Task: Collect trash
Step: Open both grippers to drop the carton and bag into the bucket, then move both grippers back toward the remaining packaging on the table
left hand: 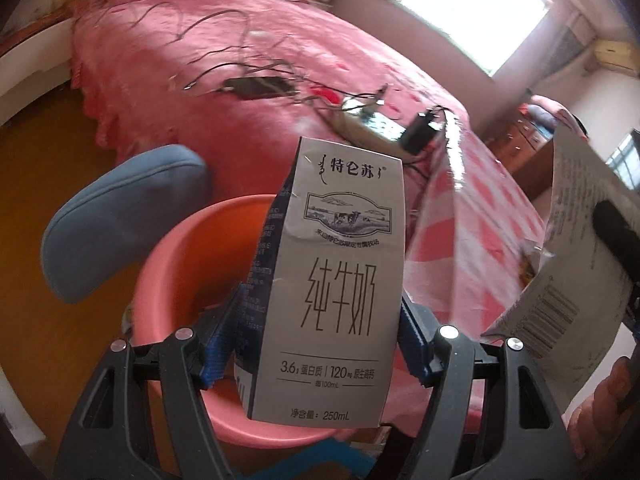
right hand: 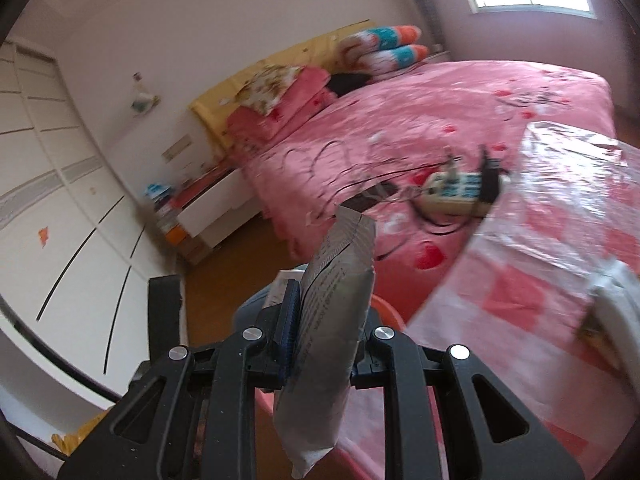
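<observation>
Both grippers loaded for dumping: left gripper (left hand: 316, 344) clamps carton (left hand: 332, 280) over bin (left hand: 168, 264), right gripper (right hand: 324, 344) pinches wrapper (right hand: 332, 320).

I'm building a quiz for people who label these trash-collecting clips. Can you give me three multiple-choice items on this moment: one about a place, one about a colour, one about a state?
1. Where is the pink basin?
A. On the bed
B. Below and behind the milk carton
C. On the windowsill

2. What colour is the front panel of the milk carton?
A. Green
B. Bright yellow
C. Pale grey with dark print

3. What is the state of the right gripper?
A. Shut on a silver packet
B. Wide open and empty
C. Shut on a cable

Answers:
1 B: in the left wrist view the basin's rim curves under the carton held by the left gripper.
2 C: the front is pale grey with dark lettering and a cow picture.
3 A: the silver packet sits pinched between its fingers.
</observation>
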Available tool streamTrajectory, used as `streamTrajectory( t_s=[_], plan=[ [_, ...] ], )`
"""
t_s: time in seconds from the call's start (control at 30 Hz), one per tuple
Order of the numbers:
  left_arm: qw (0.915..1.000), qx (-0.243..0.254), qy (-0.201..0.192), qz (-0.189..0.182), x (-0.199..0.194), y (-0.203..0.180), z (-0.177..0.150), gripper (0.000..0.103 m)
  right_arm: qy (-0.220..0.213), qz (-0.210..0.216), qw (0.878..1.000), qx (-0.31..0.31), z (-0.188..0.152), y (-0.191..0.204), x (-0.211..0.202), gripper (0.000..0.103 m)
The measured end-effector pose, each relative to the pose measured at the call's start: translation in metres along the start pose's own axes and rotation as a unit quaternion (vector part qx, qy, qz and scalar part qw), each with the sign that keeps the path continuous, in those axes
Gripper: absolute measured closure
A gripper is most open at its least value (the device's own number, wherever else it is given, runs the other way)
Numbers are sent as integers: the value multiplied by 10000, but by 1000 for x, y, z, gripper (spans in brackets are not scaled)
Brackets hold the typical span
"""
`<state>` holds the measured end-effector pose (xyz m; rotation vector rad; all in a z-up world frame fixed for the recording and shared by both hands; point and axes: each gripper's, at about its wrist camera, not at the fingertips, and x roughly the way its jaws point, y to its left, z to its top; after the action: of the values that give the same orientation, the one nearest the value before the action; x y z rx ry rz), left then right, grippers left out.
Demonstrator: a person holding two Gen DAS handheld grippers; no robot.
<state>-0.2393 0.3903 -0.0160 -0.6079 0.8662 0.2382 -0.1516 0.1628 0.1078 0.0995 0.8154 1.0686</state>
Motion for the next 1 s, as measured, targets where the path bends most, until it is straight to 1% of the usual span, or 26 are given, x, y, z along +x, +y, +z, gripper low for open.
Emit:
streamTrajectory(
  t_s=[0.1, 0.13, 0.17, 0.2, 0.23, 0.27, 0.3, 0.33, 0.37, 0.4, 0.57, 0.63, 0.7, 0.8, 0.87, 1.0],
  plan=[
    [9996, -130, 81, 219, 4, 10, -2, 33, 162, 82, 9998, -81, -1, 5, 20, 78],
    [9994, -157, 122, 282, 7, 13, -3, 33, 198, 20, 9998, -24, -2, 3, 30, 75],
    [9990, -183, 175, 377, 9, 16, -4, 31, 237, -35, 9997, 18, -4, 2, 35, 56],
    [9986, -200, 218, 449, 11, 18, -5, 28, 264, -70, 9996, 69, -6, 0, 38, 46],
    [9981, -211, 266, 523, 12, 20, -6, 27, 286, -103, 9994, 193, -8, -6, 40, 32],
    [9978, -210, 283, 558, 12, 23, -5, 27, 289, -131, 9990, 309, -11, -10, 38, 28],
    [9976, -204, 282, 590, 11, 24, -6, 27, 262, -193, 9988, 373, -14, -14, 34, 27],
    [9975, -201, 269, 623, 11, 26, -6, 27, 207, -303, 9987, 349, -15, -15, 29, 24],
    [9973, -209, 252, 652, 10, 28, -6, 27, 146, -401, 9986, 323, -16, -16, 24, 18],
    [9973, -222, 242, 658, 10, 29, -6, 27, 16, -526, 9982, 304, -18, -18, 16, 15],
    [9977, -215, 167, 615, 6, 26, -5, 27, -409, -739, 9958, 363, -24, -31, -12, 11],
    [9981, -192, 149, 561, 5, 22, -5, 26, -596, -773, 9945, 369, -27, -37, -23, 9],
    [9986, -173, 138, 474, 5, 16, -5, 24, -686, -831, 9936, 344, -29, -39, -29, 8],
    [9992, -86, 142, 372, 6, 5, -5, 23, -859, -827, 9922, 369, -33, -47, -41, 8],
    [9995, -20, 158, 287, 6, -3, -5, 23, -1003, -819, 9908, 385, -35, -52, -51, 6],
    [9997, 113, 162, 146, 4, -22, -3, 22, -1138, -805, 9894, 408, -38, -58, -65, 5]
  ],
)
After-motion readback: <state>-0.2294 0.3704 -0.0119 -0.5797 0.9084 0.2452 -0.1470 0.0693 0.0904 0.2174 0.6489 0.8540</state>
